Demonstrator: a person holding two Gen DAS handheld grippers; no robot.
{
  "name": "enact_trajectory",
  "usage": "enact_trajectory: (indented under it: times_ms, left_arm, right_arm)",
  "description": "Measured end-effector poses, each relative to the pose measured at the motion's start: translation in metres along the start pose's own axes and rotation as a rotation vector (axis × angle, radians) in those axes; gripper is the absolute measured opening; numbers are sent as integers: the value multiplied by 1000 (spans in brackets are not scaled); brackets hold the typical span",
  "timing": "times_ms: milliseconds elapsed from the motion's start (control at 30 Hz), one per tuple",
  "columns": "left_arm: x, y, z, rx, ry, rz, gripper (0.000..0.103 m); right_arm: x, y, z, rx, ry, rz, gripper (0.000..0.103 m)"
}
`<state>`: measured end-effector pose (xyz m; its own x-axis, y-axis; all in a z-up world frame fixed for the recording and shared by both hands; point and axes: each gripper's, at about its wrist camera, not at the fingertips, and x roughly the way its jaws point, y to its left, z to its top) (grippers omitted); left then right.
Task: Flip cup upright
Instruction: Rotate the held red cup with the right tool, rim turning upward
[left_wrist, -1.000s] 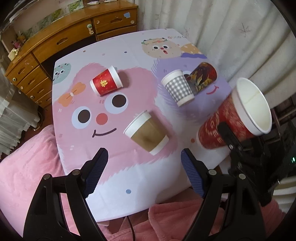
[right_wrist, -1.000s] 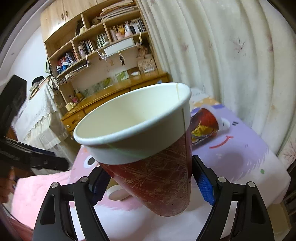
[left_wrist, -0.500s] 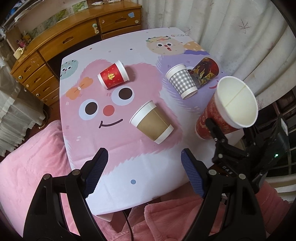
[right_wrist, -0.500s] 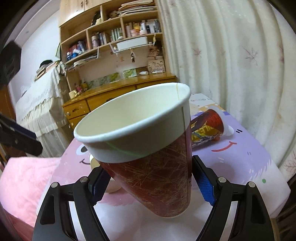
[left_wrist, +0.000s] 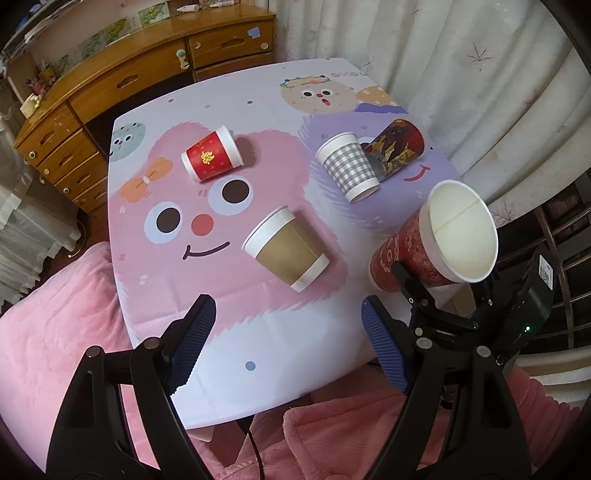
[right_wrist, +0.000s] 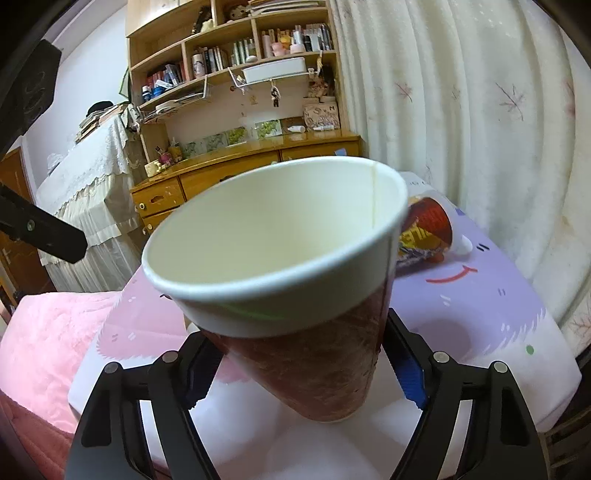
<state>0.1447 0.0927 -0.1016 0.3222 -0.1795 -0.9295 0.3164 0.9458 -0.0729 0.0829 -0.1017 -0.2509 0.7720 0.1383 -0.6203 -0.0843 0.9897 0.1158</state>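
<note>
The held cup (left_wrist: 406, 254) is dark red with gold scratchy marks, white inside and at the rim. One cup (left_wrist: 212, 157) is bright red with a gold character, another grey-and-white check (left_wrist: 349, 168), another plain brown (left_wrist: 290, 253), another dark and multicoloured (left_wrist: 397, 147). The desk (left_wrist: 280, 332) shows pink and purple cartoon faces on white. The tongs (left_wrist: 286, 341) are black with blue pads (left_wrist: 192, 338).

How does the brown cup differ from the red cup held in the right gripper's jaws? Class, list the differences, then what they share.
1. The brown cup lies on its side on the table; the red cup is mouth-up, tilted.
2. The brown cup lies free; the red cup is clamped by the right gripper.
3. The brown cup has a plain brown band; the red cup is patterned red.

Both are paper cups with white rims.
</note>
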Motion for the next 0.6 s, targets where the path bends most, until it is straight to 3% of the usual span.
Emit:
enact_trajectory:
  times_ms: [400, 600]
  left_arm:
    - [9, -15, 2, -32, 19, -86, 79]
    - [7, -23, 5, -45, 10, -80, 79]
  right_arm:
    - [11, -5, -2, -49, 54, -24, 78]
    - [11, -3, 4, -57, 109, -24, 78]
